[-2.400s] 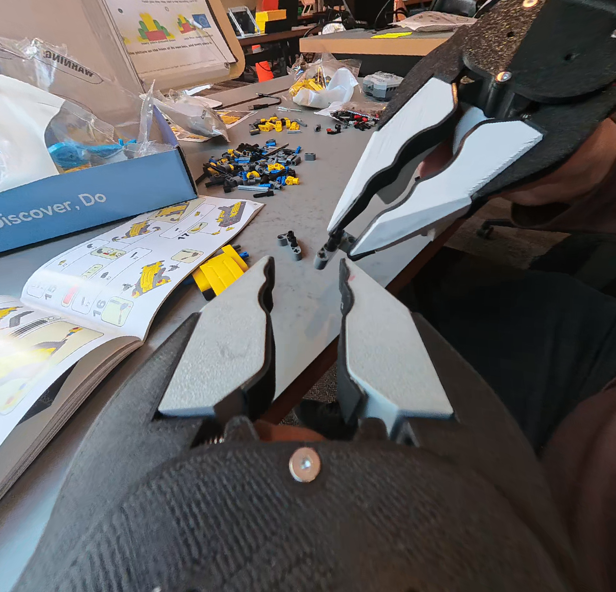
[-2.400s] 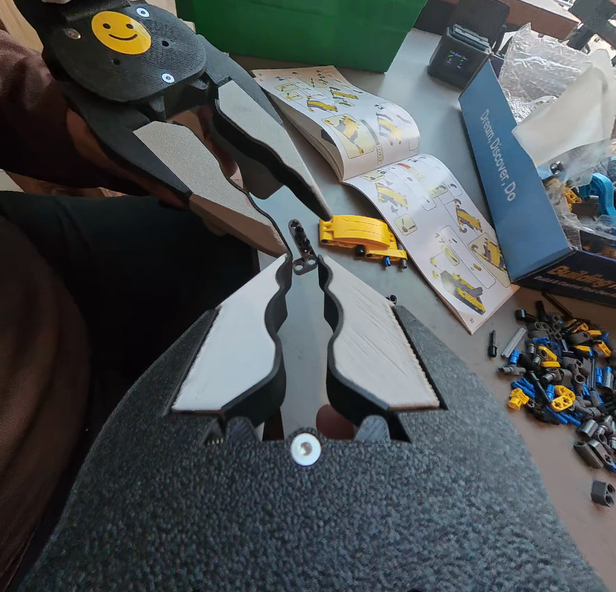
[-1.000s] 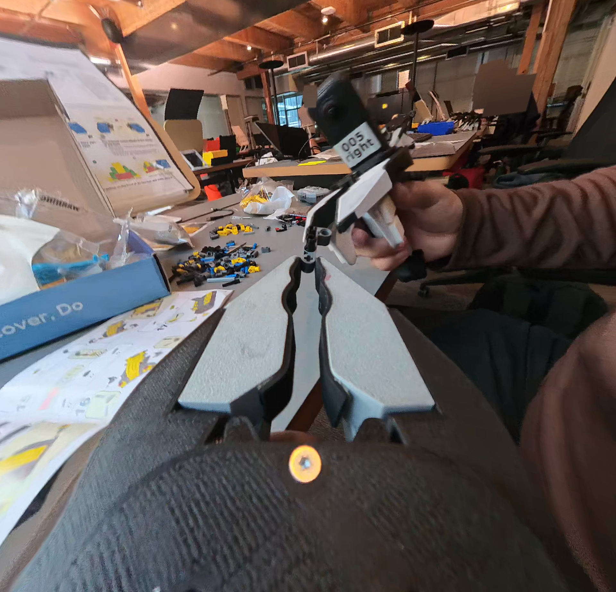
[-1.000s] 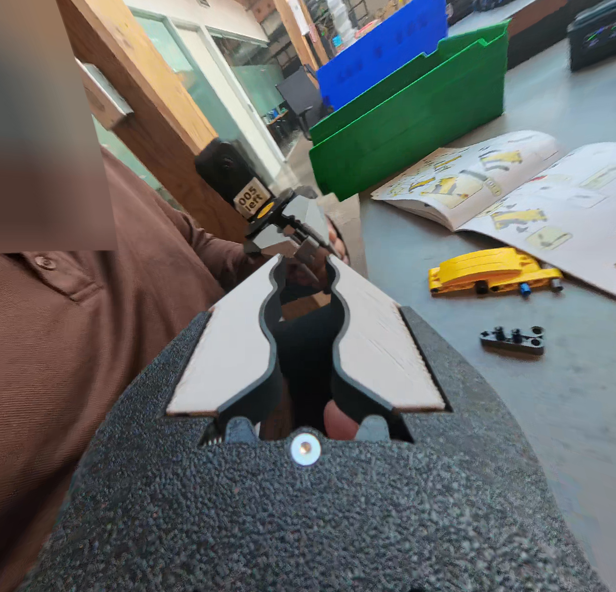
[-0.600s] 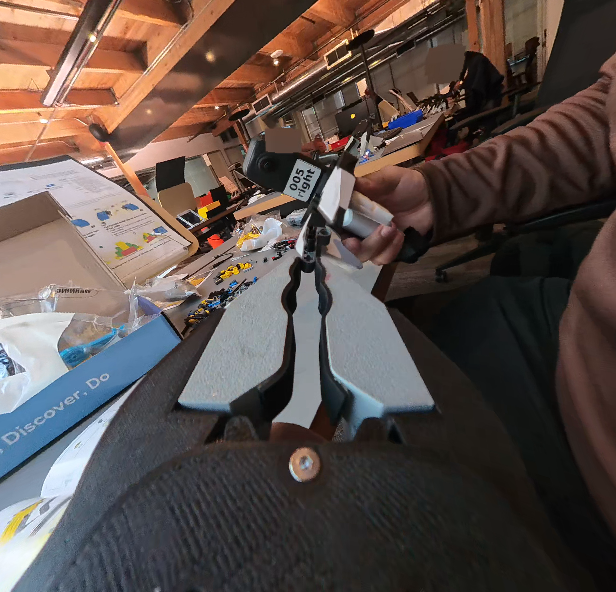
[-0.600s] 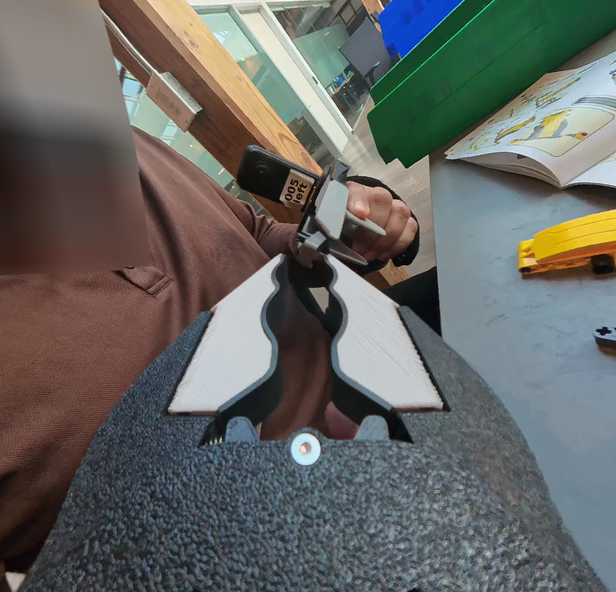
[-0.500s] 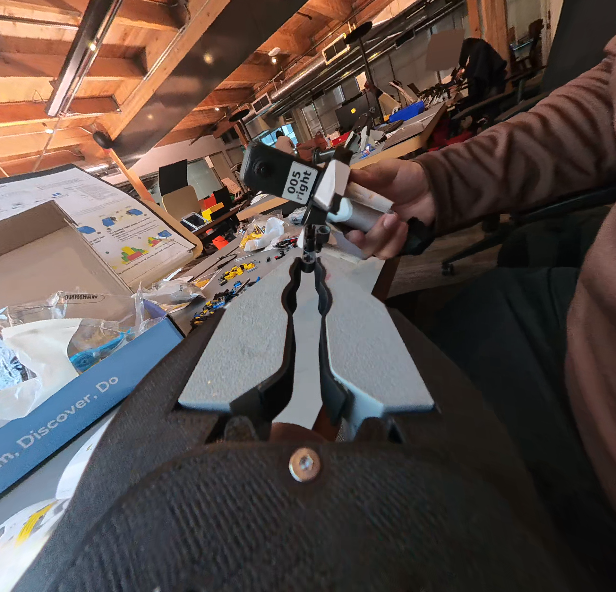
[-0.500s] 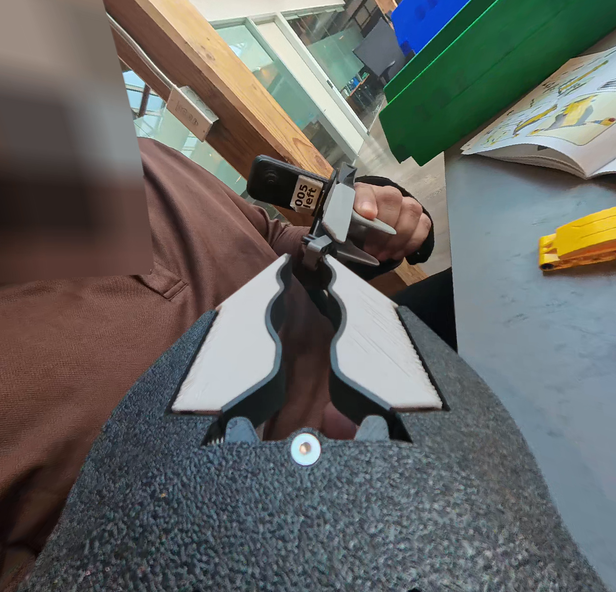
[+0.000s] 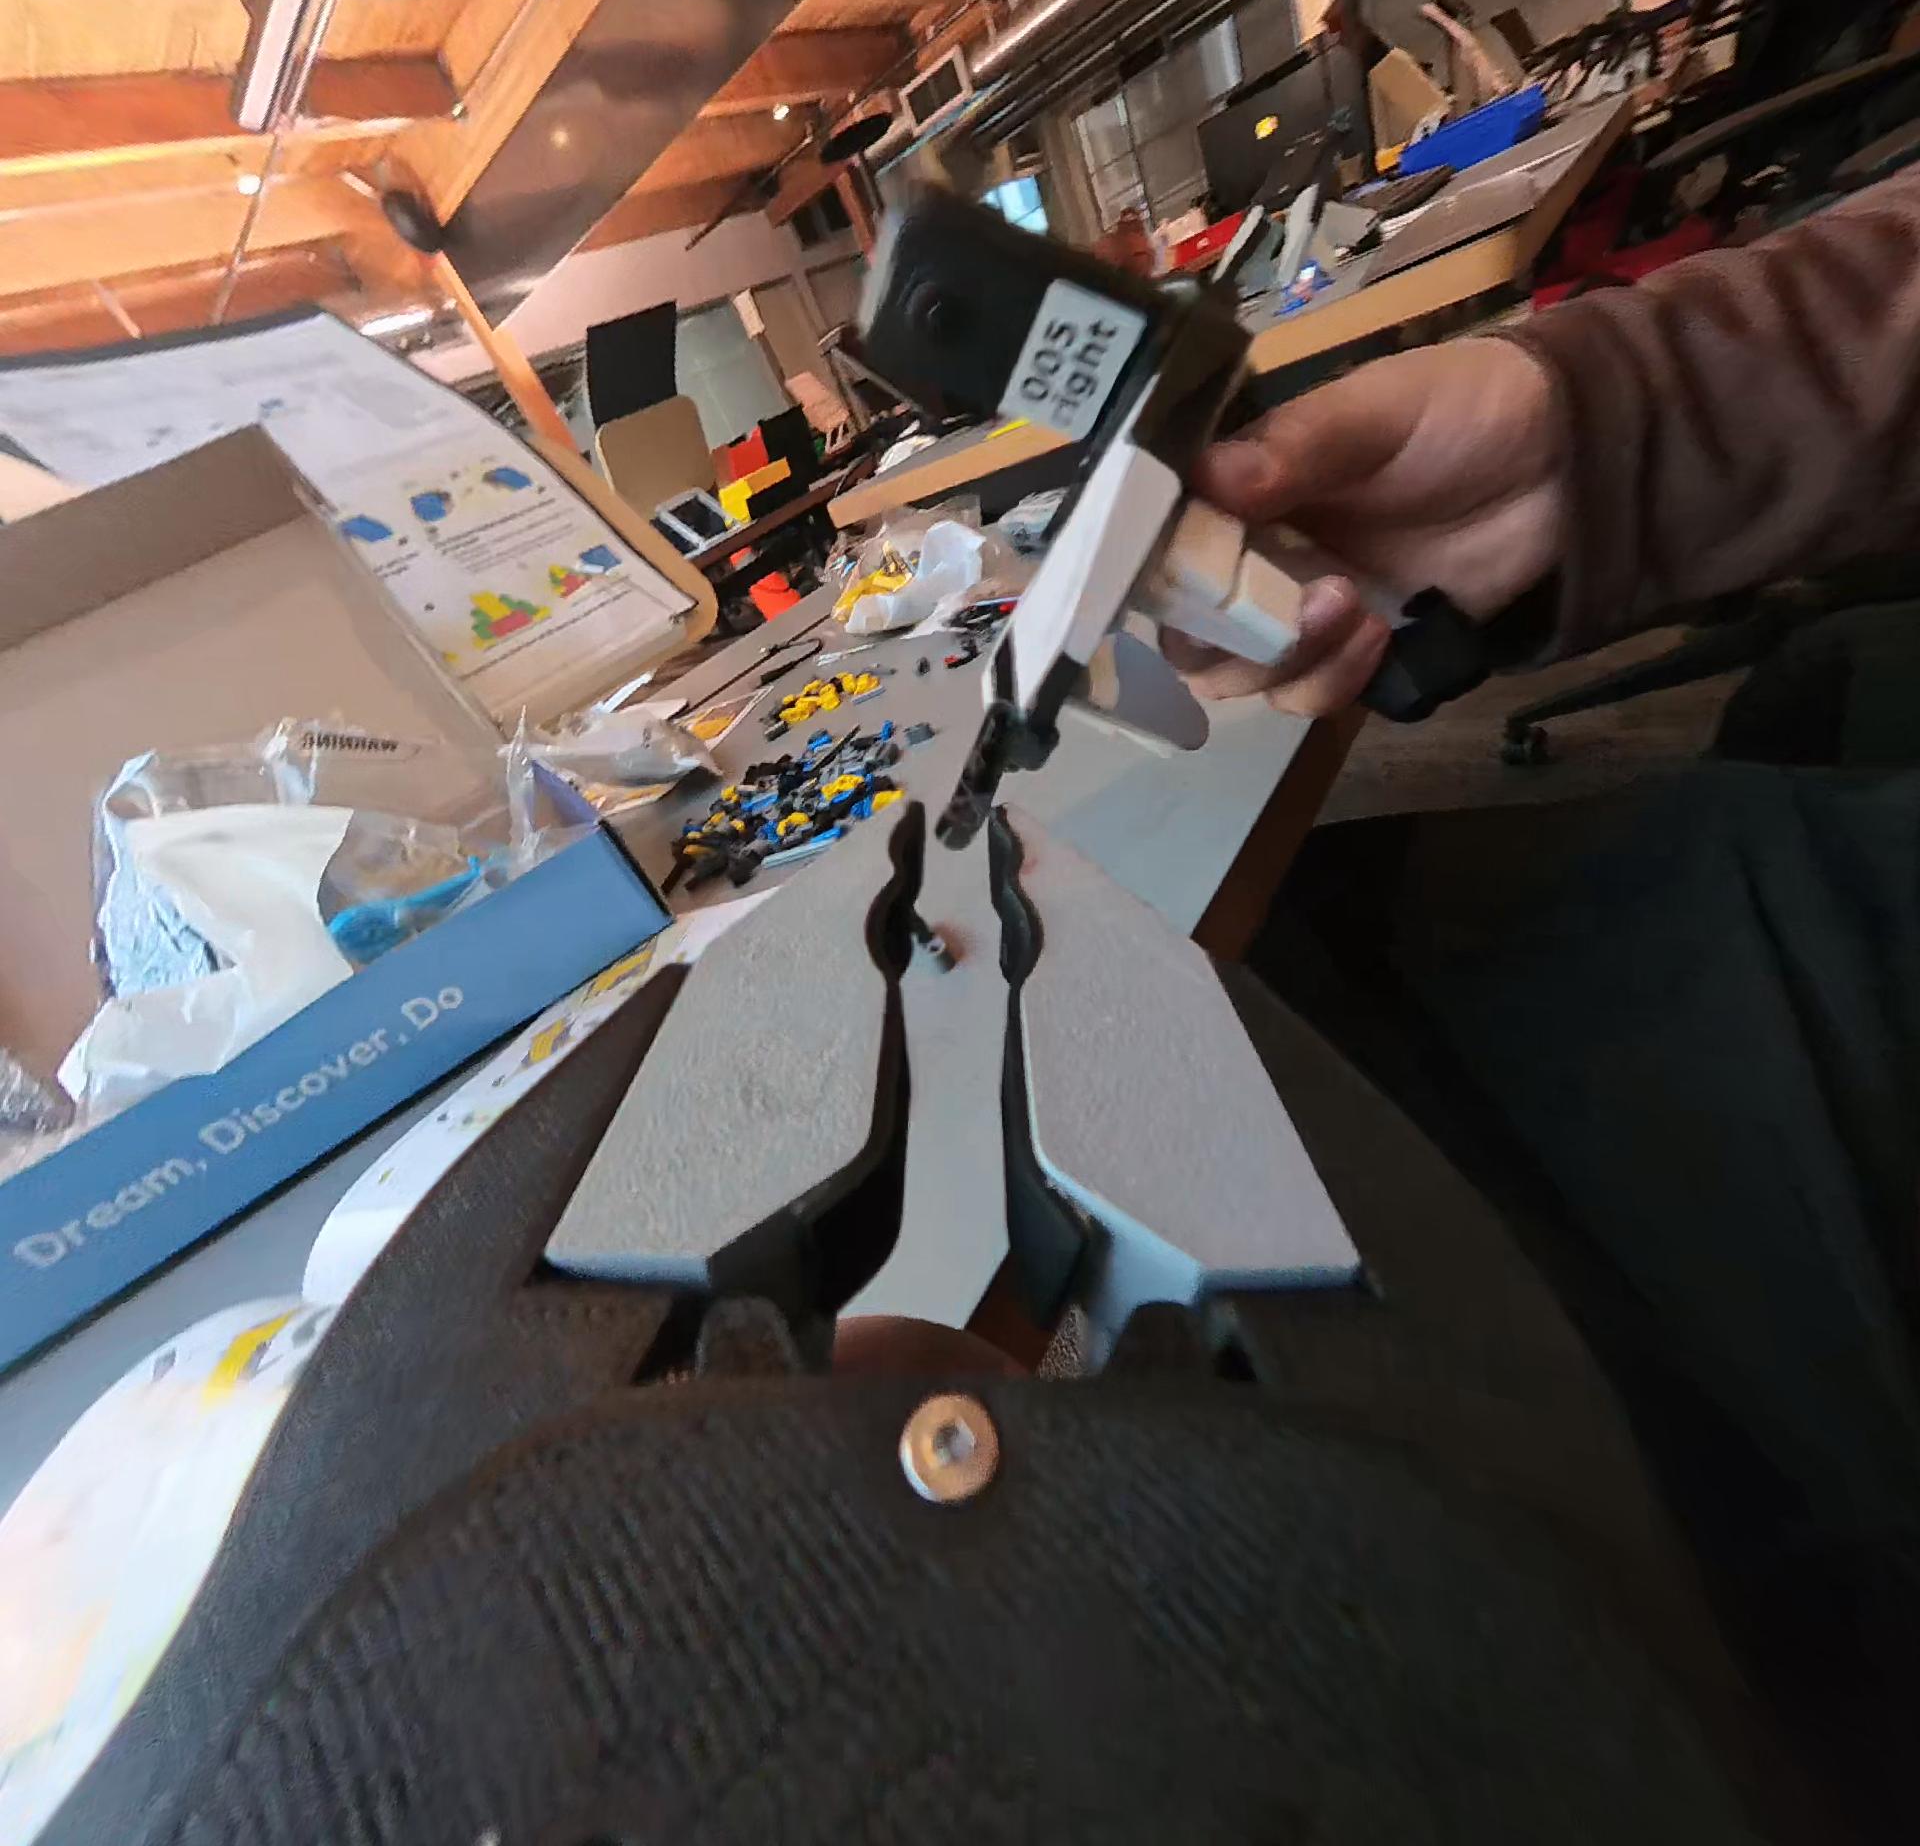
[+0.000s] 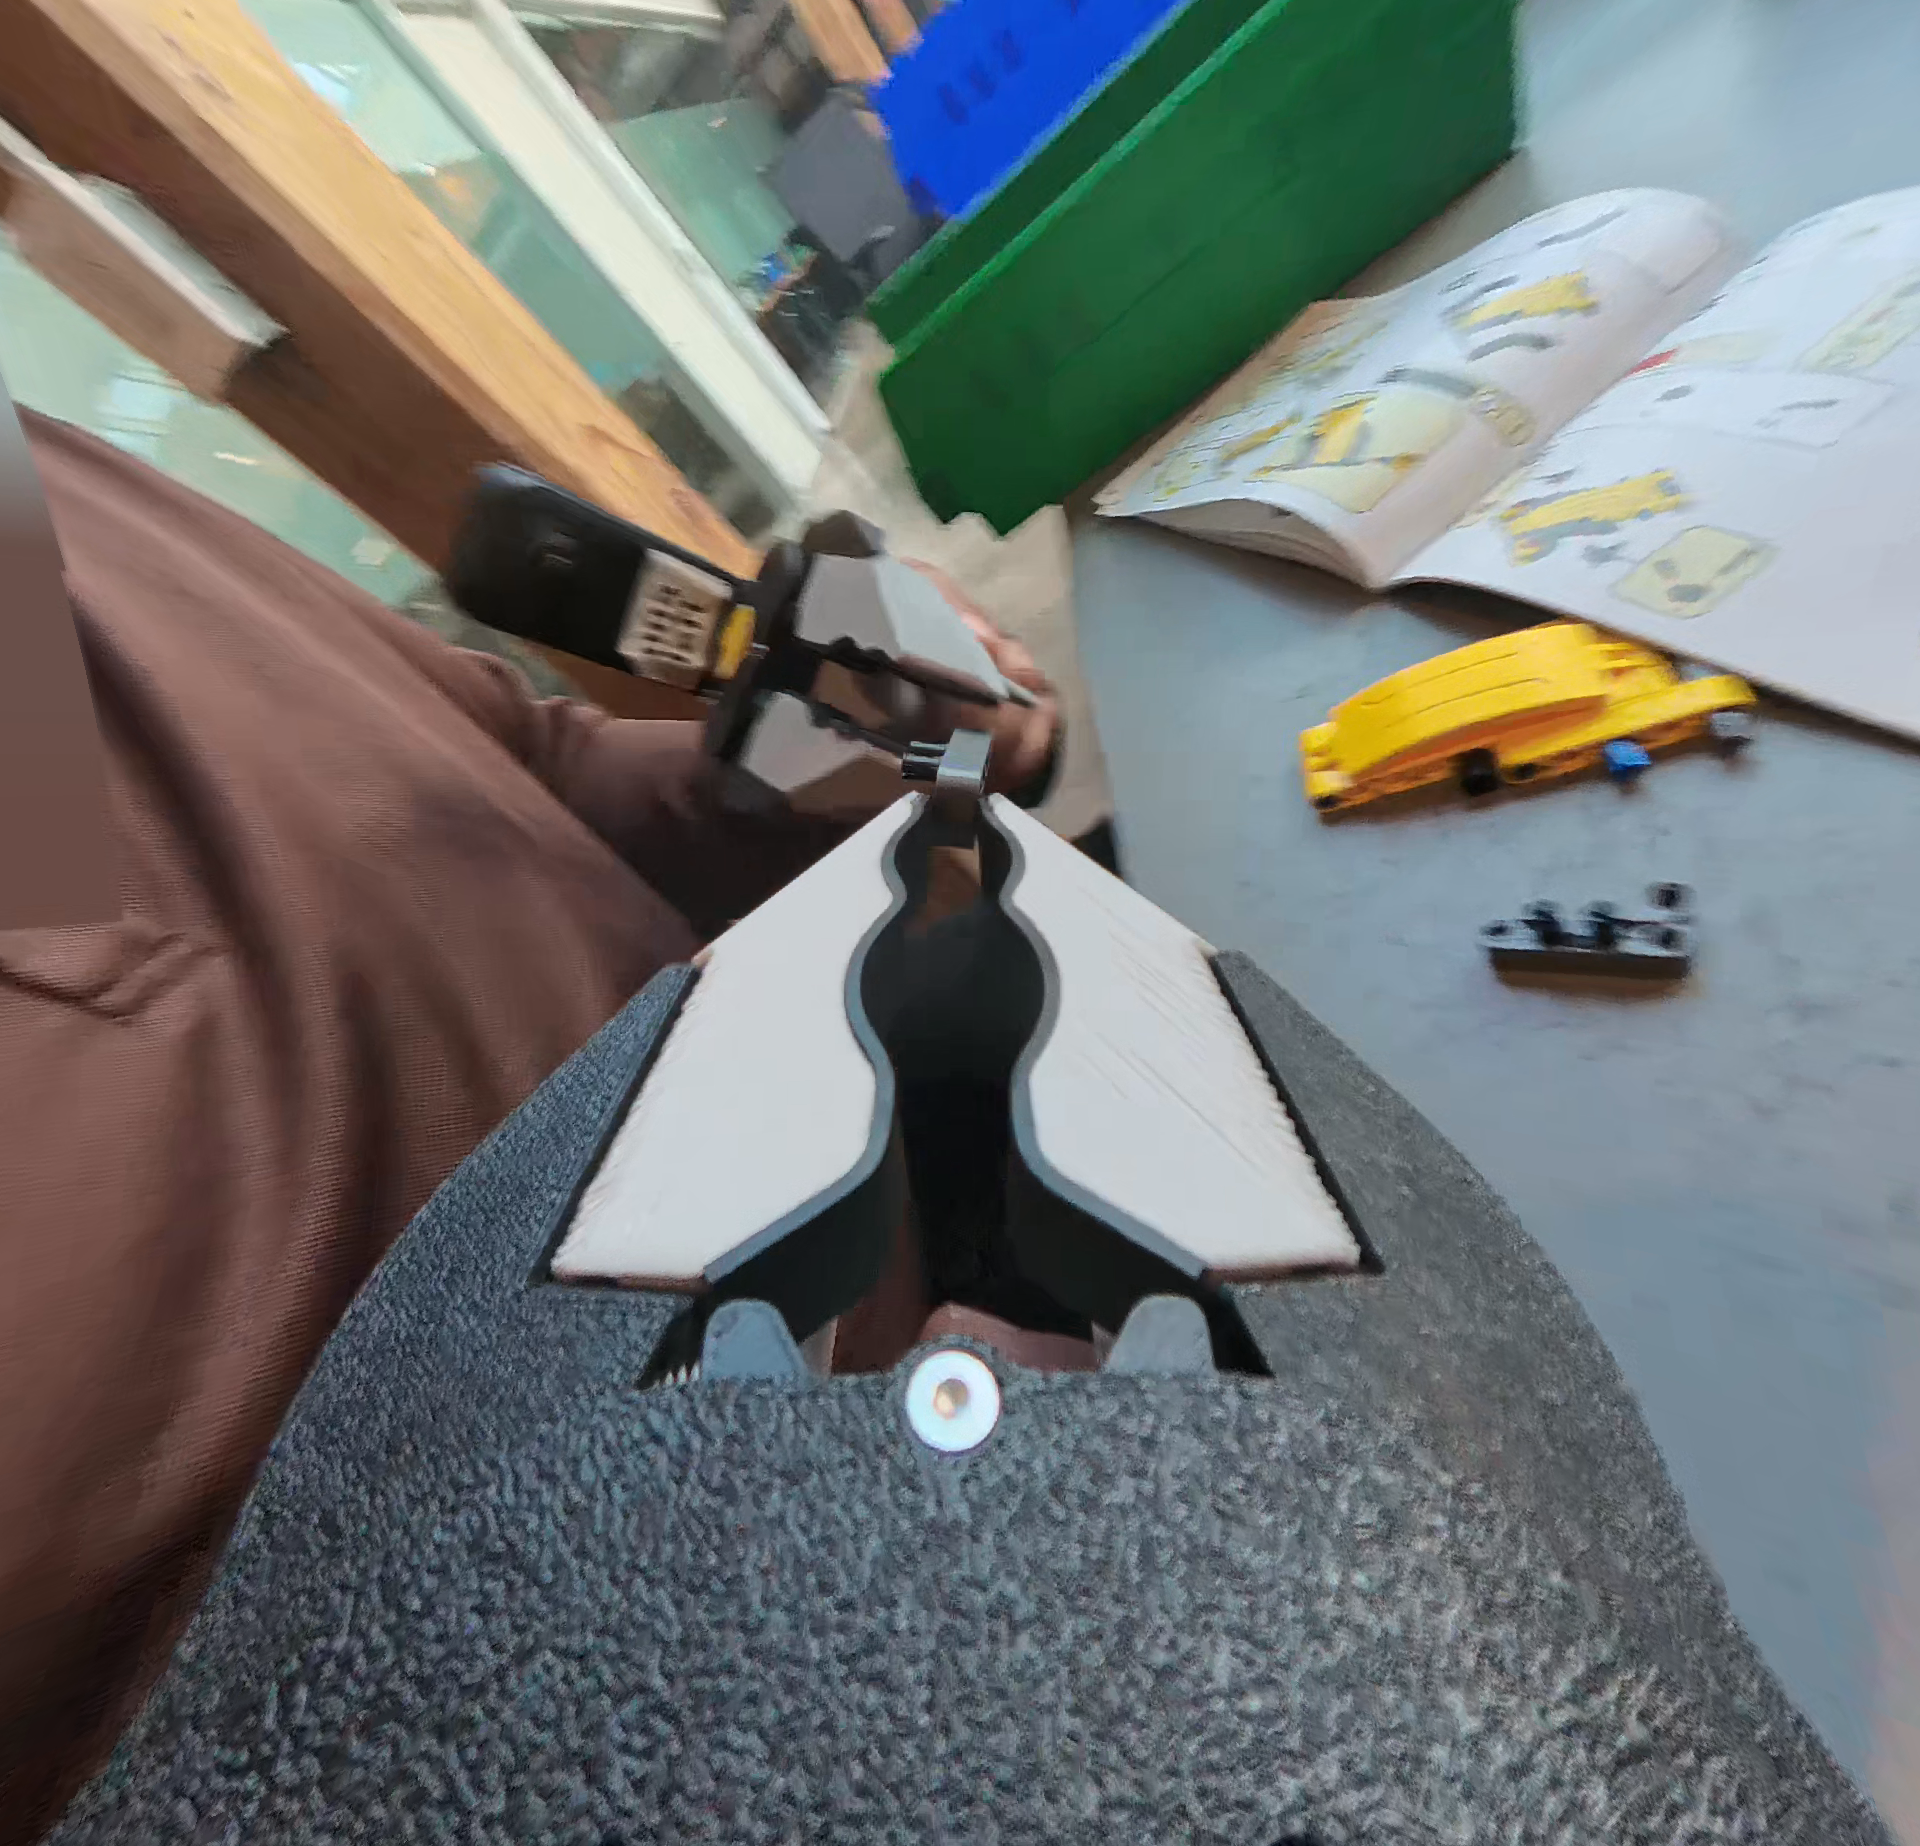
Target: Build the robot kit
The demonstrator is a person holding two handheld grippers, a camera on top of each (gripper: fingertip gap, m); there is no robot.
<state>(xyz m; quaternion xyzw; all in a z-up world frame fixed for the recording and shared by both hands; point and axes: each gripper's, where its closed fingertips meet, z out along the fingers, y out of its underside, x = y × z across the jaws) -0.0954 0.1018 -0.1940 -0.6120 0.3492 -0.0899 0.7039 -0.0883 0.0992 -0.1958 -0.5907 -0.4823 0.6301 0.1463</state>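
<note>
Desk point(image 10: 1714, 1225): grey, smooth, bare toward its near edge.
Blue carton point(image 9: 312, 1058): open, holding crumpled clear bags.
Green bin point(image 10: 1195, 269): rigid plastic, at the desk's far end.
Open booklet point(image 10: 1558, 394).
Yellow curved assembly point(image 10: 1507, 716), beside the booklet.
Black beam point(image 10: 1590, 944), lying alone.
Loose parts pile point(image 9: 790, 820).
Right gripper point(image 10: 951, 809): pinching a small grey connector point(image 10: 961, 757), in the air off the desk's edge.
Left gripper point(image 9: 951, 825): slightly parted; tips flank a dark piece point(image 9: 971, 788); contact unclear.

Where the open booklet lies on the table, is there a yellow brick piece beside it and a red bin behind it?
Not quite. The bin behind the open booklet is green, not red, as the right wrist view shows. The yellow brick piece does lie beside the booklet on the table.
</note>
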